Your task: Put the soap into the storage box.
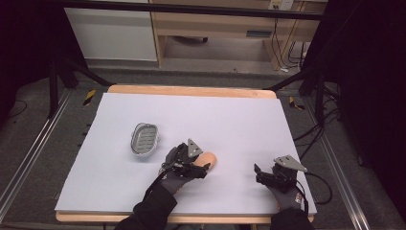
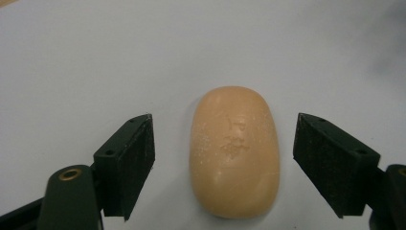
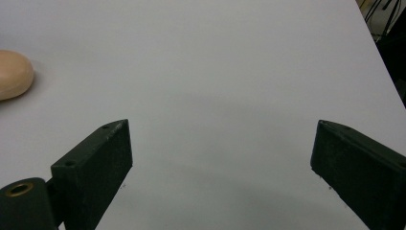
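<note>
- Our left gripper has its jaws wide apart, one on each side of the soap bar, with a gap on both sides and no contact.
- The soap bar lies flat on the white table sheet, near the front middle.
- Our right gripper also stands spread open over bare sheet, well apart from the soap.
- Behind and to the left of our left gripper, the grey soap dish sits on the sheet; its ribbed inside holds nothing.
</note>
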Motion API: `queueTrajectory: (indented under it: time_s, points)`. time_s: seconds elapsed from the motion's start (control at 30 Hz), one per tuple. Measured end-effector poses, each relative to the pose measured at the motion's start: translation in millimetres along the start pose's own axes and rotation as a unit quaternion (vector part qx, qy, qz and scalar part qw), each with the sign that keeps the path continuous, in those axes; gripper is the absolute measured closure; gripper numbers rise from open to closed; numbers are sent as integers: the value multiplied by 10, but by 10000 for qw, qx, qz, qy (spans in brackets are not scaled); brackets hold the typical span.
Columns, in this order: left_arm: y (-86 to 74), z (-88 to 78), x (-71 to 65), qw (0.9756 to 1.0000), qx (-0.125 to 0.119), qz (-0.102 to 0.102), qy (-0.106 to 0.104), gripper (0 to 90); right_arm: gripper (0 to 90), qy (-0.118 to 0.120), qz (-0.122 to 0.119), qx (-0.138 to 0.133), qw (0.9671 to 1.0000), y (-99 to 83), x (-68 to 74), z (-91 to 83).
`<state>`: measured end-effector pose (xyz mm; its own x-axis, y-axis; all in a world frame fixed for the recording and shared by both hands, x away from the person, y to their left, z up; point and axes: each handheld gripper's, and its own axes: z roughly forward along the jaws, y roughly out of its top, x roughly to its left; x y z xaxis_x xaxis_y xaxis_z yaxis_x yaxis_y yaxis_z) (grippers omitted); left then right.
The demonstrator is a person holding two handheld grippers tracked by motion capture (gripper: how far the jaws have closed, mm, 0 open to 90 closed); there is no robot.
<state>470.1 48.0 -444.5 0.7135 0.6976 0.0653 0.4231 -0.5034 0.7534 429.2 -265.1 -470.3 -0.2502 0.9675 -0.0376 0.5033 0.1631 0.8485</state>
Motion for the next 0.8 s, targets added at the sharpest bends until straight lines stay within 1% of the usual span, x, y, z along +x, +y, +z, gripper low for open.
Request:
queueTrajectory:
  time_s: [0.07, 0.17, 0.23, 0.27, 0.4, 0.5, 0.6, 0.63, 0.8]
  points:
    - [7, 31, -17, 10000, 24, 36, -16, 210, 72, 4, 11, -6, 10000, -1, 2, -3]
    - [14, 73, -34, 10000, 83, 48, -28, 202, 72, -1, 6, -10, 10000, 0, -3, -5]
    - [14, 88, -37, 10000, 78, 46, -32, 199, 72, 2, 7, -8, 10000, 0, -3, -5]
    - [15, 109, -40, 9999, 130, 58, -61, 197, 72, 13, 7, -6, 10000, 0, -2, -5]
    - [8, 152, -50, 9998, 170, 55, -55, 191, 72, 18, 13, 5, 10000, -1, 4, -2]
    - [-1, 198, -41, 9996, 273, 77, -70, 185, 72, 17, -2, 8, 10000, -2, 5, 2]
    - [-6, 223, -35, 9994, 333, 100, -87, 184, 72, 20, 5, 18, 10000, -2, 5, 4]
    - [-13, 249, -43, 9991, 399, 103, -70, 184, 72, 26, 2, 25, 10000, -2, 6, 6]
    - [-27, 292, -42, 9989, 449, 86, -108, 203, 72, 31, 3, 32, 10000, -3, 8, 8]
